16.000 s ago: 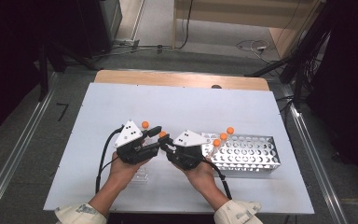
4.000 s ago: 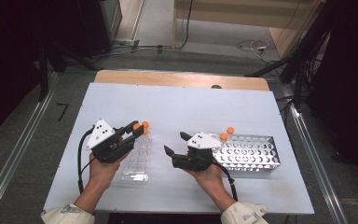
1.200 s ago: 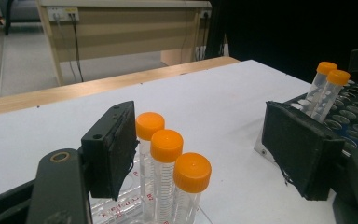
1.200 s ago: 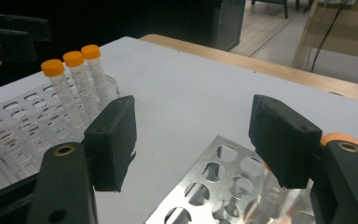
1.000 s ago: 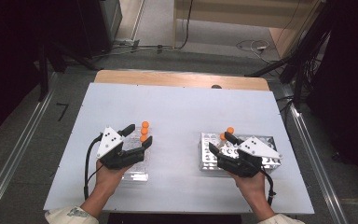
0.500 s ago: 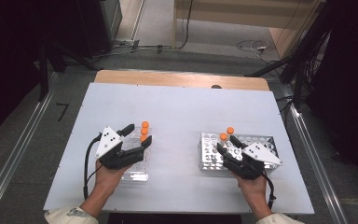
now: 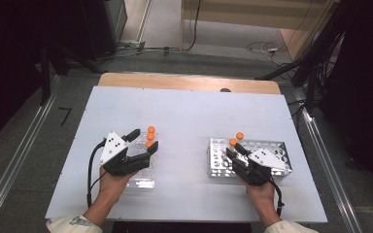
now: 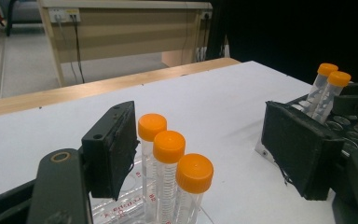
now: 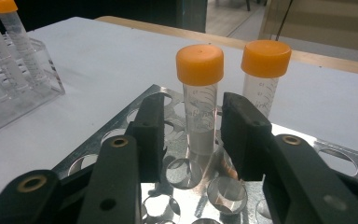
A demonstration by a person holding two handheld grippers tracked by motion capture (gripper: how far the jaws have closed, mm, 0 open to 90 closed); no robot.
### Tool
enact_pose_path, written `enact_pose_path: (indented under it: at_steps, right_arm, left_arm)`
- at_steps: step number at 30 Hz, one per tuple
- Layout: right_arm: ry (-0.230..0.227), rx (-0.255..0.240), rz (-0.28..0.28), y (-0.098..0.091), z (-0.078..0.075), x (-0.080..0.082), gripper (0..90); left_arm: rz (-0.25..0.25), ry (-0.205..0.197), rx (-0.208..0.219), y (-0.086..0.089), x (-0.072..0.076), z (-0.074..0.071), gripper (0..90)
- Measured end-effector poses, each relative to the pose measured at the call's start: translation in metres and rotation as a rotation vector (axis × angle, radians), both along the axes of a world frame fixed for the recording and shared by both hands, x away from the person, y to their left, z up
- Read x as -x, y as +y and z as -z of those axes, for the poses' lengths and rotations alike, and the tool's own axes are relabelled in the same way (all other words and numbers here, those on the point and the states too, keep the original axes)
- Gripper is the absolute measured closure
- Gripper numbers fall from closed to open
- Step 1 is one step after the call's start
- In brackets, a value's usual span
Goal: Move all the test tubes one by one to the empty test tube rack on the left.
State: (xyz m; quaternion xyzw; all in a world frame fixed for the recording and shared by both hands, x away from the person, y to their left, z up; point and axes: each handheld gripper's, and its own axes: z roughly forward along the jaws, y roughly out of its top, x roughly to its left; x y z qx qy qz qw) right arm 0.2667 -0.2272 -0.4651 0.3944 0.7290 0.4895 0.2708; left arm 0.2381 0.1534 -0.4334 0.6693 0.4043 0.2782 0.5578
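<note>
Grey floor (image 7: 165,29), wooden desk (image 8: 121,28) beyond.

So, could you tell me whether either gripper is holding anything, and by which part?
Nothing yet. The right gripper has just been closing around a tube, at its clear body, gaps remaining; the left gripper is open.

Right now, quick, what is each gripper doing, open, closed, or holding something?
Left gripper: open around three orange-capped tubes, pads apart from them.
Right gripper: jaws just closing around the nearer tube in the metal rack; gaps remain, so not gripped.
</note>
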Motion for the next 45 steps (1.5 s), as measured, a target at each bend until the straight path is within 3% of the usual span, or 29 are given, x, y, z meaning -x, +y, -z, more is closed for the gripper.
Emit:
enact_pose_path:
  at_steps: [12, 23, 33, 45]
  right_arm:
    - [0.014, 0.014, 0.017, 0.002, 0.004, -0.004, 65.3]
    - [0.030, 0.025, 0.029, 0.005, 0.005, -0.007, 63.7]
    - [0.032, 0.013, 0.041, 0.003, 0.006, -0.008, 71.2]
    - [-0.015, 0.005, 0.044, 0.002, -0.006, -0.003, 71.8]
  left_arm:
    - [0.001, 0.001, 0.001, 0.000, 0.000, 0.000, 26.7]
    - [0.001, 0.001, 0.001, 0.000, 0.000, 0.000, 26.7]
    - [0.000, -0.001, 0.003, 0.000, 0.000, 0.000, 26.9]
    - [0.001, -0.001, 0.003, 0.000, 0.000, 0.000, 26.9]
